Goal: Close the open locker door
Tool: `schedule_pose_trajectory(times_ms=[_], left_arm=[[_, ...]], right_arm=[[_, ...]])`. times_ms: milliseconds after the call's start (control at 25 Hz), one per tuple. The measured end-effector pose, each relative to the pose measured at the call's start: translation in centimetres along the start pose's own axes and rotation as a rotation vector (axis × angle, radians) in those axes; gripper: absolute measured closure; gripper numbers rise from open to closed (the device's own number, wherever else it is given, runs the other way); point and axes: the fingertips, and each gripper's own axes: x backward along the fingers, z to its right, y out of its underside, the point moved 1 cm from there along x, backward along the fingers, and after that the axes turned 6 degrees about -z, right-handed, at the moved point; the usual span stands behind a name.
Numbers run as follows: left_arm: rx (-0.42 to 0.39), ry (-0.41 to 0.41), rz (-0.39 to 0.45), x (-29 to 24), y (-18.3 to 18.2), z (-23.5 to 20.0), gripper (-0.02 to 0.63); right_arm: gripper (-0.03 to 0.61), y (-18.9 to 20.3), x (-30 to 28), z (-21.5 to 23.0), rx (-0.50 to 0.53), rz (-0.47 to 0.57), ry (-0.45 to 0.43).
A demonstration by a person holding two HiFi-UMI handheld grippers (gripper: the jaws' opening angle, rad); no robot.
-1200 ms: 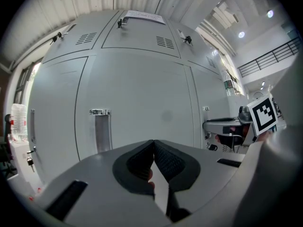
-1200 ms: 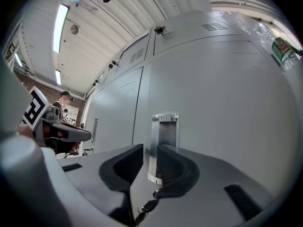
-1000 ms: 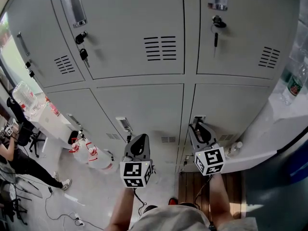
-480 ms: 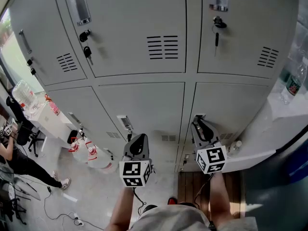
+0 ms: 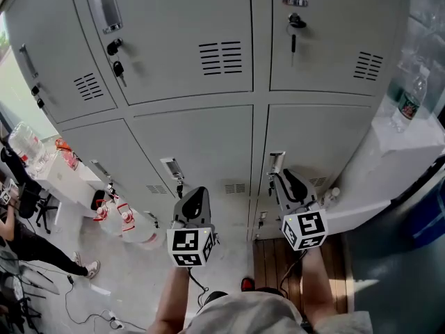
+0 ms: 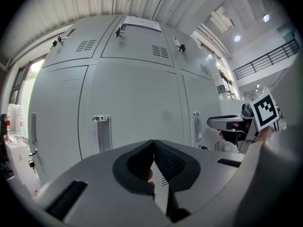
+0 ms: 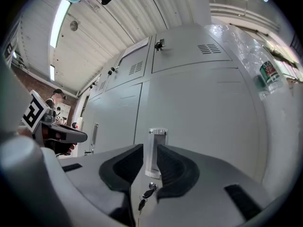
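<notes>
We hold both grippers in front of the lower row of a grey locker bank. The left gripper has its jaws closed tip to tip, with nothing between them. It points at the lower middle door, to the right of that door's handle.

The right gripper has its jaws partly apart, and they grasp nothing. The upright metal handle of the lower right locker door lines up in the gap between them, just beyond the tips. We cannot tell whether the tips touch it. A key hangs in the lock directly below this handle.

In the head view the lower right locker door lies flush with its neighbours, with no open edge visible. The upper doors also lie flush. A bottle stands to the right of the lockers.
</notes>
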Motion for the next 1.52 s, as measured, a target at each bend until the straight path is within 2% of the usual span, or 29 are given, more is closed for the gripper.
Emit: schedule_pose_trajectory(times_ms=[320,680,1200,1520], left_arm=[[-0.047,0.068,0.022,3.7,-0.8,1.3,0.592],[-0.056,0.128,0.025,9.8,0.6,2.0,0.592],[-0.057,0.18,0.0,19.7,4.4,3.1,0.592],[-0.063,0.178,-0.018,23.5,6.2,3.0,0.592]], right_arm=[[0.488,-0.3,5.4,-2.3,-0.009,-0.002,0.064],[0.522,0.3,12.1,-6.9,-0.012,-0.016,0.123],[0.545,2.7,20.2,-15.2,-0.037,-0.057,0.124],[0.552,4.0,23.1,-18.4,-0.03,-0.085,0.125]])
